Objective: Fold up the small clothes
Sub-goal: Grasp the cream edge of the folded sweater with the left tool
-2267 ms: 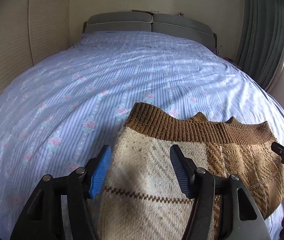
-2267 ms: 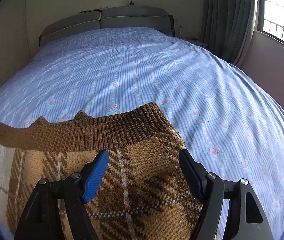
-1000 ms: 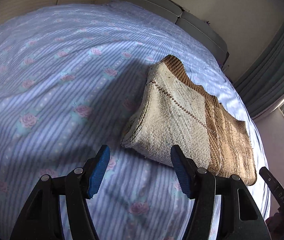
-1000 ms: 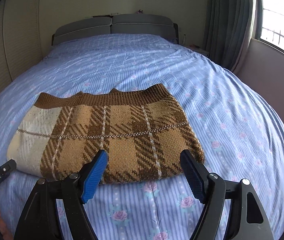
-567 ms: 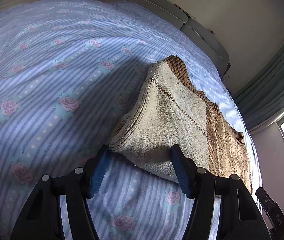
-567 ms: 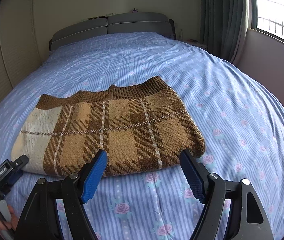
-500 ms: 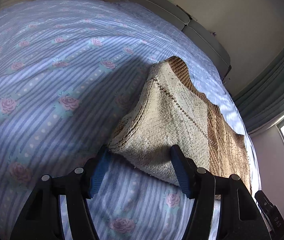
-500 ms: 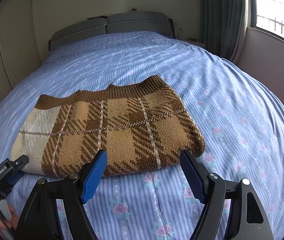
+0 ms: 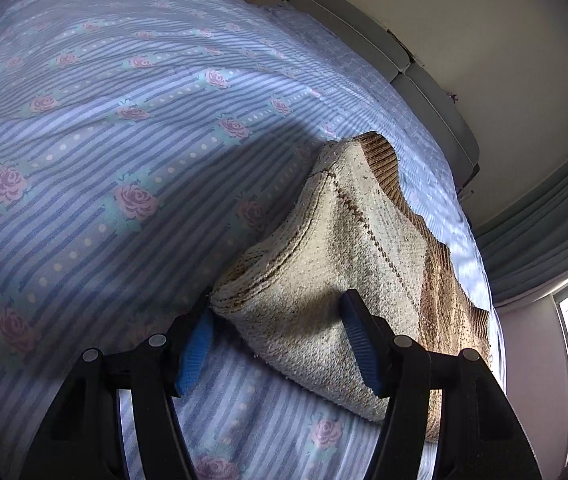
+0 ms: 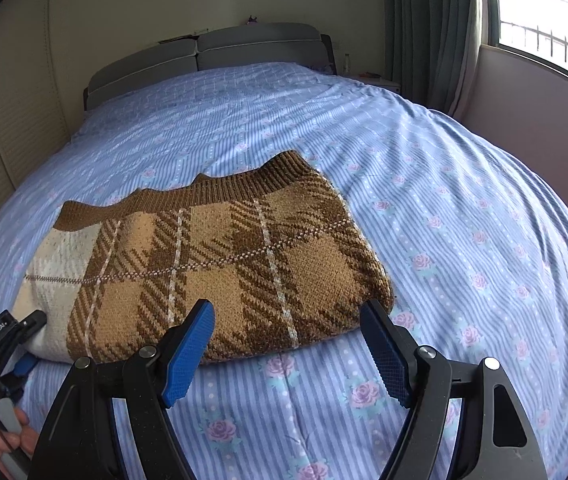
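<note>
A folded brown and cream plaid knit sweater (image 10: 211,268) lies flat on the bed. In the left wrist view its cream end (image 9: 340,264) fills the centre. My left gripper (image 9: 279,340) is open, its blue pads on either side of the sweater's near cream corner, low at the bedsheet. It also shows at the lower left of the right wrist view (image 10: 7,340), at that corner. My right gripper (image 10: 288,344) is open and empty, just short of the sweater's near brown edge, above the sheet.
The bed has a blue striped sheet with pink roses (image 10: 464,240). A grey headboard (image 10: 219,52) stands at the far end, against a cream wall. Green curtains (image 10: 424,28) and a window (image 10: 544,16) are to the right.
Both grippers pulled back off the sweater, leaving it folded on the bed. The left gripper then swung to the cream end and closed in on its corner. The right gripper eased nearer the front edge.
</note>
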`<move>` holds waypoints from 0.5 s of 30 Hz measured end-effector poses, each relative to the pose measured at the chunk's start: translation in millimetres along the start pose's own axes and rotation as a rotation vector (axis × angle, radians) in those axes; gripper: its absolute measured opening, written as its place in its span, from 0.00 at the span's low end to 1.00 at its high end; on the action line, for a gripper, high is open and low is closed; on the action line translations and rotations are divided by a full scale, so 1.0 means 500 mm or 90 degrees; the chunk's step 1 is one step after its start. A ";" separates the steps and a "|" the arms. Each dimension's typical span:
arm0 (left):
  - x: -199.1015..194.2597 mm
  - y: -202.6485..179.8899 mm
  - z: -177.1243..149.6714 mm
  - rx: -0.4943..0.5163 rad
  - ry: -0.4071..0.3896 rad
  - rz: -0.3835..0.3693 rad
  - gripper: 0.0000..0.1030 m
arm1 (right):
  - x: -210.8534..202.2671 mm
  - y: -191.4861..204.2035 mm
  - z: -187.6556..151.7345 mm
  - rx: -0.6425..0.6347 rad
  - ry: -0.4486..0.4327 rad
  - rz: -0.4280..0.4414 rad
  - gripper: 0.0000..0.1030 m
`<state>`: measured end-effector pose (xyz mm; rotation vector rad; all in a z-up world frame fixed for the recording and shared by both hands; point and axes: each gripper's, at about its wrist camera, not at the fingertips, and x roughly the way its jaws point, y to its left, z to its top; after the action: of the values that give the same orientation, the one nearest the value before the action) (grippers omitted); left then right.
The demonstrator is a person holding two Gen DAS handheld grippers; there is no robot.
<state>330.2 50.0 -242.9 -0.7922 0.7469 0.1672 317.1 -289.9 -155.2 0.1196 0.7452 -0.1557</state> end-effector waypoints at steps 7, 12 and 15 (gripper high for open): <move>-0.001 -0.008 -0.010 0.008 -0.021 0.018 0.40 | 0.001 -0.019 0.006 0.037 -0.003 -0.029 0.73; -0.018 -0.025 -0.016 0.043 -0.047 0.025 0.27 | -0.001 -0.029 0.005 0.047 -0.003 -0.031 0.73; -0.045 -0.043 -0.014 0.074 -0.072 0.014 0.17 | -0.005 -0.039 0.004 0.053 -0.004 -0.028 0.73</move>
<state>318.3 32.8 -218.5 -0.6585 0.6535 0.1856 313.1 -309.3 -152.9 0.1821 0.7359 -0.2286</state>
